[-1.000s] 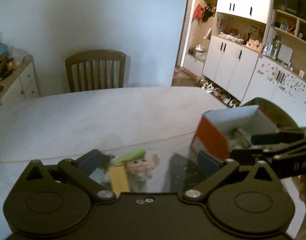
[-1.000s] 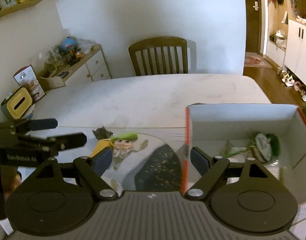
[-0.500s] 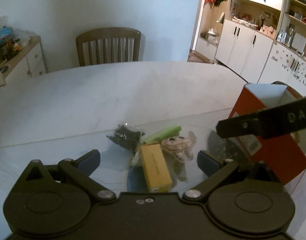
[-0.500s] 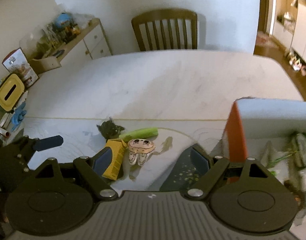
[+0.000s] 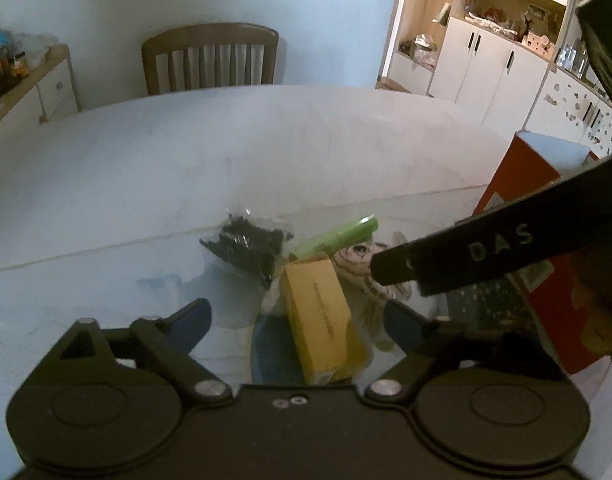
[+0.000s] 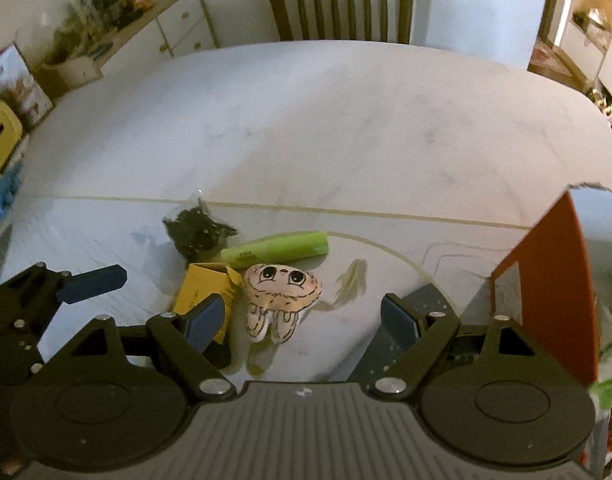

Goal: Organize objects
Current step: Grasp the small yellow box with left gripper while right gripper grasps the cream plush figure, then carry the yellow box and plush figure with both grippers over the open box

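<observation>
We hold both grippers released, empty, over the lower-centre pile. Right gripper (image 6: pixel 302 318) frames the plush toy (image 6: pixel 281 294); left gripper (image 5: pixel 296 320) frames the yellow box (image 5: pixel 320 316). Next, we judge, descend and clench, then carry to the orange box (image 6: pixel 550 280).

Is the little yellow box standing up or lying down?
Lying down. The yellow box rests flat on its long side on the table, beside the green tube and the cartoon-face toy.

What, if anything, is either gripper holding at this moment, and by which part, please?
Nothing is held. The left gripper and right gripper are both open and empty above the yellow box and the cartoon plush, which lie on the table.
</observation>
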The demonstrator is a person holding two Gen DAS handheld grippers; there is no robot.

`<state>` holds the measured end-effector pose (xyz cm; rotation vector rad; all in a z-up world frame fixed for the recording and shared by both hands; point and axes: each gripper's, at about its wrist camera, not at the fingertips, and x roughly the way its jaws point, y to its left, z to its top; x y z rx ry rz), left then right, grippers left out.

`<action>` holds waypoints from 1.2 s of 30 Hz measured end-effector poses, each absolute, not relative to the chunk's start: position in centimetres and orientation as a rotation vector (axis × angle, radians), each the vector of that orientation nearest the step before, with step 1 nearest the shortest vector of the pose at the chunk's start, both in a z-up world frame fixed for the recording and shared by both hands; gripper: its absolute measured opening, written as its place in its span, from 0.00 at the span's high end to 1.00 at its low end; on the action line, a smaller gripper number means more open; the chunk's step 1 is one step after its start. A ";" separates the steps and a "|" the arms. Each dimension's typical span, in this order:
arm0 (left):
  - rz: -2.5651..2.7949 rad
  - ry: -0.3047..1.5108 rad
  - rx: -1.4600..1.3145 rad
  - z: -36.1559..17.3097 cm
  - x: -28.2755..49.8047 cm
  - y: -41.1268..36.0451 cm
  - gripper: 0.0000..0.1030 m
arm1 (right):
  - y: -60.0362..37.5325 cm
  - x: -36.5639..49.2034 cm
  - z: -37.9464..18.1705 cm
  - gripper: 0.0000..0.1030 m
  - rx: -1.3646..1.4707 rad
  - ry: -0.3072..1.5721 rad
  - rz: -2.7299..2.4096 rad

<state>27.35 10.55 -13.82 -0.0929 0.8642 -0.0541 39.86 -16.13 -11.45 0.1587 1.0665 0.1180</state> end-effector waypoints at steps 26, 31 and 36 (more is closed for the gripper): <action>-0.065 0.901 -0.065 -15.5 27.2 10.0 0.70 | -14.2 41.9 -14.0 0.52 0.131 1.105 0.138; -0.062 0.904 -0.063 -15.3 26.8 9.8 0.73 | -14.5 40.9 -13.4 0.55 0.139 1.081 0.128; -0.065 0.900 -0.080 -14.4 25.9 9.7 0.73 | -15.1 39.4 -11.7 0.56 0.154 1.050 0.127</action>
